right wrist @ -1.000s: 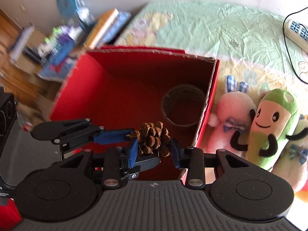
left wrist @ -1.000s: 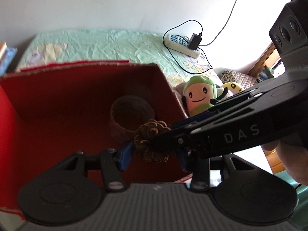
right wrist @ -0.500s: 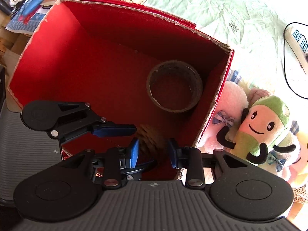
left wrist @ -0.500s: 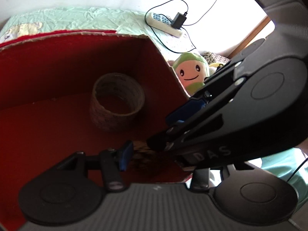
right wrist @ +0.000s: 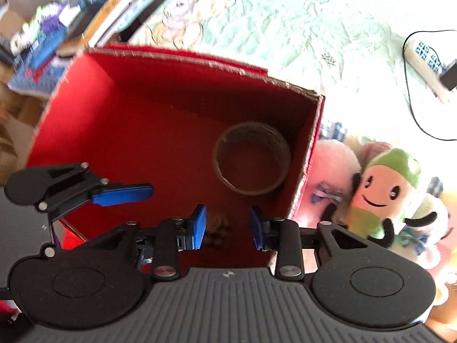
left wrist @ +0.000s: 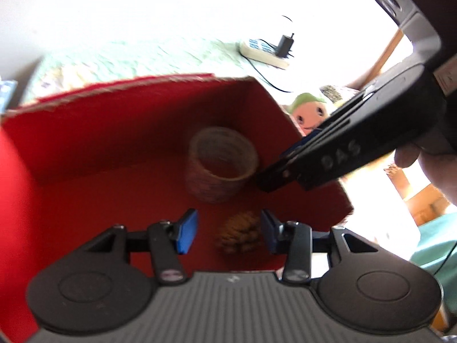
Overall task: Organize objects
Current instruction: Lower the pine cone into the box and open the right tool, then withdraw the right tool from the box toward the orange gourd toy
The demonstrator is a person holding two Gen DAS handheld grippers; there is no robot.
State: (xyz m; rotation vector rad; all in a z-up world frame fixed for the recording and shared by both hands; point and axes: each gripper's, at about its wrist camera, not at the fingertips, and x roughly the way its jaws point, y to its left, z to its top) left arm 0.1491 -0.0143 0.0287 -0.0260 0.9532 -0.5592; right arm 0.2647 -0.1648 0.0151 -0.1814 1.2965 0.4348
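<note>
Pinecone (right wrist: 217,228) blurred, half-hidden behind right gripper (right wrist: 227,227)

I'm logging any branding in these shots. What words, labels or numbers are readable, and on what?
"DAS": raised letters on the side of the right gripper, seen from the left wrist view.
Books stacked beyond the red box: cover print too blurred to read.
Power strip: no legible marking.

A brown pine cone (left wrist: 241,235) lies on the floor of the open red cardboard box (left wrist: 114,154), near its front right corner. At about 11 o'clock from it, close by, a roll of brown tape (left wrist: 221,167) lies flat, hole upward.
</note>
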